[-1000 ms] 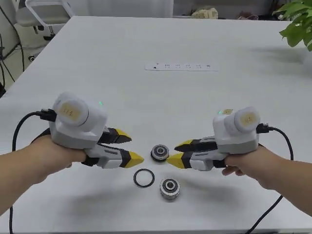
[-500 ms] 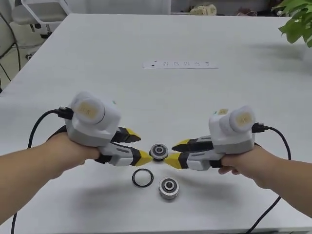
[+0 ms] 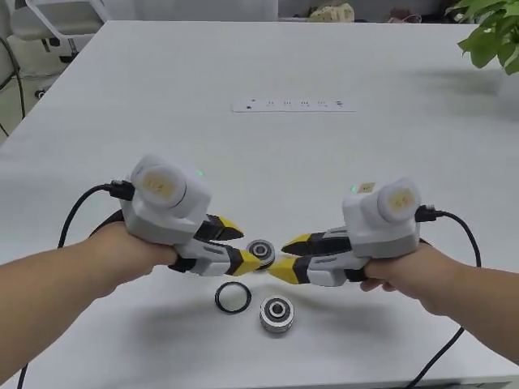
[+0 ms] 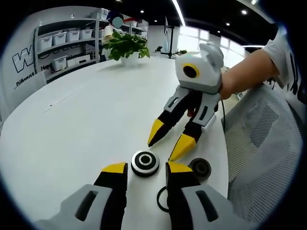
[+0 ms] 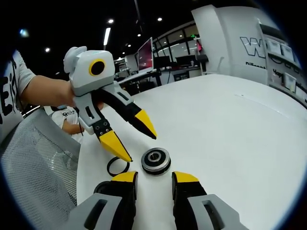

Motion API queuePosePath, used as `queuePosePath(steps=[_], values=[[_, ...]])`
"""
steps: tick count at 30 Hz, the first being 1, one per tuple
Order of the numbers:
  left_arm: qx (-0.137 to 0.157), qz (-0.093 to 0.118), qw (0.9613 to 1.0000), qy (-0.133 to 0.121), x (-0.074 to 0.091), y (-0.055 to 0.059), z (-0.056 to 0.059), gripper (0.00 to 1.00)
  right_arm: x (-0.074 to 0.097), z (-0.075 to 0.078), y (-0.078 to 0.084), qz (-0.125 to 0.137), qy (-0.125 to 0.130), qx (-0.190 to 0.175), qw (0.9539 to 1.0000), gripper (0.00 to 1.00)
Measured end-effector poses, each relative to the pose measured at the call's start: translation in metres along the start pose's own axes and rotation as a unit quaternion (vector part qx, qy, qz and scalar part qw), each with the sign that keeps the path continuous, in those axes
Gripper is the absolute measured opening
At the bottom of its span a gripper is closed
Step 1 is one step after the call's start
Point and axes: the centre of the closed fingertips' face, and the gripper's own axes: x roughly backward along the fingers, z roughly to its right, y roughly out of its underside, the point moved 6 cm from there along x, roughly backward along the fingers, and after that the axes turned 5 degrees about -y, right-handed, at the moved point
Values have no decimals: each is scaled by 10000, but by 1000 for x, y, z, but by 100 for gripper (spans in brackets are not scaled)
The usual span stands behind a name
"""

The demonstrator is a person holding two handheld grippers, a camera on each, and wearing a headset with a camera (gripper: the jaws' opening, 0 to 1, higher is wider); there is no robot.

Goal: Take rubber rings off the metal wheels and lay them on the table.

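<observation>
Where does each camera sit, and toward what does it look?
Head view: on the head, looking down at the table; both forearms, the left gripper and right gripper show.
Left gripper view: on the left gripper, looking along its jaws at the metal wheel; the right gripper faces it.
Right gripper view: on the right gripper, looking the opposite way at that wheel; the left gripper faces it.
Shared: the wheel and the loose rubber ring.

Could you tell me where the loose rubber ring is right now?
In the head view, the ring lies flat on the table just left of the nearer wheel, on the person's side of the left gripper.
</observation>
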Motion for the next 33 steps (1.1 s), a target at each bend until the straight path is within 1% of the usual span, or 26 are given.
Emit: queuePosePath(steps=[3,11,17,20,23,25,30,33], values=[[-48,-40,10000,45,-3,0,3,26,0,0,1,-1,-4,-2,10000,26],[-87,-52,9999,110,-10,-2,6,21,0,0,2,-9,-7,-6,10000,26],[-142,-89,9998,80,-15,-1,3,16,-1,0,3,-24,-23,27,10000,26],[-274,-96,9996,12,-17,-1,1,14,-2,0,3,-22,-34,38,10000,26],[-331,-96,9994,7,-17,-2,2,13,-2,0,2,-5,-25,34,10000,26],[-420,-97,9991,-28,-18,-2,2,12,-2,1,1,9,-19,33,10000,26],[-371,-47,9993,-68,-18,-1,1,12,-4,1,0,16,-20,42,10000,26],[-358,-5,9993,-101,-16,-2,4,11,-4,0,0,26,-16,47,10000,26]])
